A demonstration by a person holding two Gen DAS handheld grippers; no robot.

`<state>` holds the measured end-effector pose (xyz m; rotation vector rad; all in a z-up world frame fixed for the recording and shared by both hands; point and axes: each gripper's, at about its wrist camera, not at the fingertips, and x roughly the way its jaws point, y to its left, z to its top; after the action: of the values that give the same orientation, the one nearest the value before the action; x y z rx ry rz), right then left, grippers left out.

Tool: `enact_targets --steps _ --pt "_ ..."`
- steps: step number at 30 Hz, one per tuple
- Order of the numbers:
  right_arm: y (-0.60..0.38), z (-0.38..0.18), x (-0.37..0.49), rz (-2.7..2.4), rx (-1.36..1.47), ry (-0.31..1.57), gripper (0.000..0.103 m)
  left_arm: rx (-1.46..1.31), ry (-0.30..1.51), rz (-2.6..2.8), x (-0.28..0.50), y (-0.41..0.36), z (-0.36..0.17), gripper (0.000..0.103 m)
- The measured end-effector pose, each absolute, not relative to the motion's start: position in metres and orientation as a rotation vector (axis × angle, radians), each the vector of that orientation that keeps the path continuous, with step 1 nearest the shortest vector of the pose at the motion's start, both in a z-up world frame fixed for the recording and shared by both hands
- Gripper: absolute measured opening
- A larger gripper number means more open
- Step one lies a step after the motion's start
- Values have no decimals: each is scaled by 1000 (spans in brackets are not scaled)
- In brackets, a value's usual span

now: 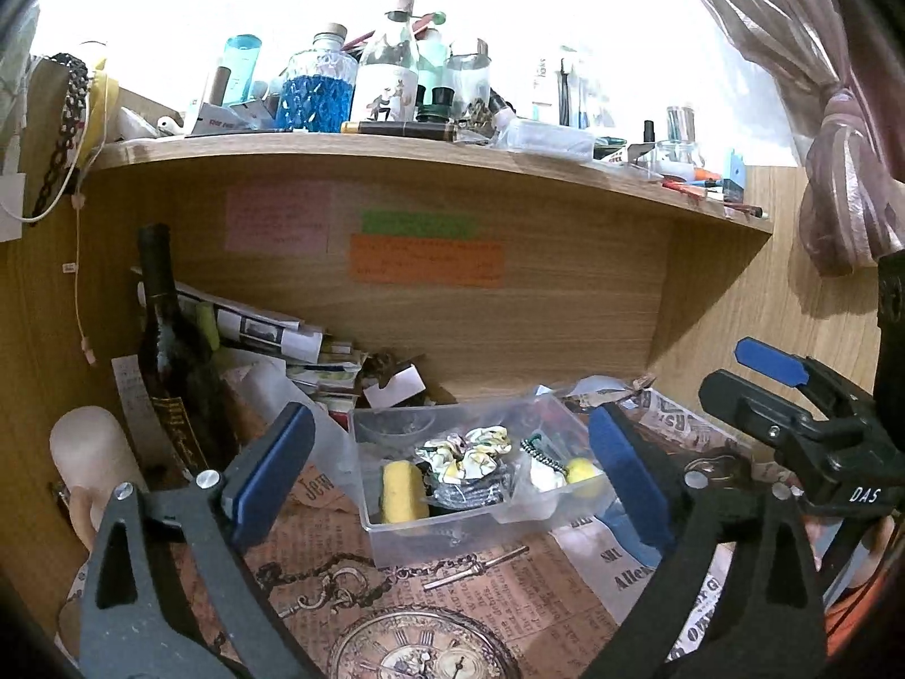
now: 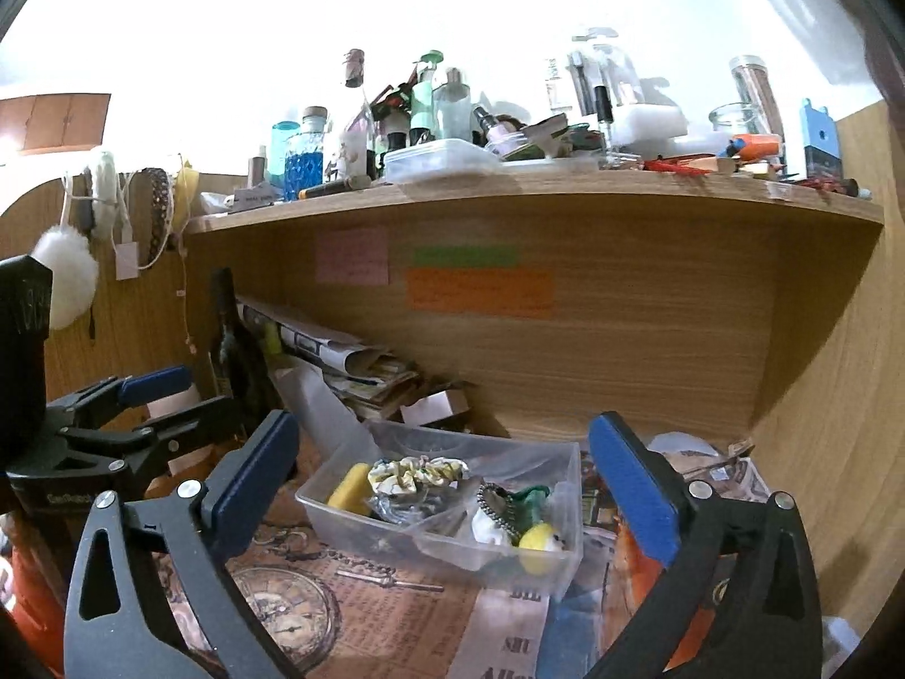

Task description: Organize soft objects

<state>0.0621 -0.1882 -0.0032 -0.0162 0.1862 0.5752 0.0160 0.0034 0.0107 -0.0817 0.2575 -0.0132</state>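
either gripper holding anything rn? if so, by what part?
Nothing held. Left gripper and right gripper both stand open and empty, short of the clear box.

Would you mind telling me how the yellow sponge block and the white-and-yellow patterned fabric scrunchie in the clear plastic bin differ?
The yellow sponge block is one plain colour; the white-and-yellow patterned fabric scrunchie is printed. The sponge is a smooth, rounded slab, while the scrunchie is a ruffled, gathered ring. The sponge sits at the bin's near-left end; the scrunchie lies beside it, toward the middle. Both rest inside the clear plastic bin, untouched by either gripper.
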Motion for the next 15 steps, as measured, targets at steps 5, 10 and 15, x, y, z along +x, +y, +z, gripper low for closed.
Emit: enact_targets --steps 5,10,15 --pt "-189 -5 60 568 -17 190 103 -74 250 -5 14 4 10 99" --pt "-188 -6 61 570 -19 191 103 -74 249 -3 14 4 10 99" --pt "-188 -6 61 570 -19 191 103 -73 250 -4 15 5 10 99"
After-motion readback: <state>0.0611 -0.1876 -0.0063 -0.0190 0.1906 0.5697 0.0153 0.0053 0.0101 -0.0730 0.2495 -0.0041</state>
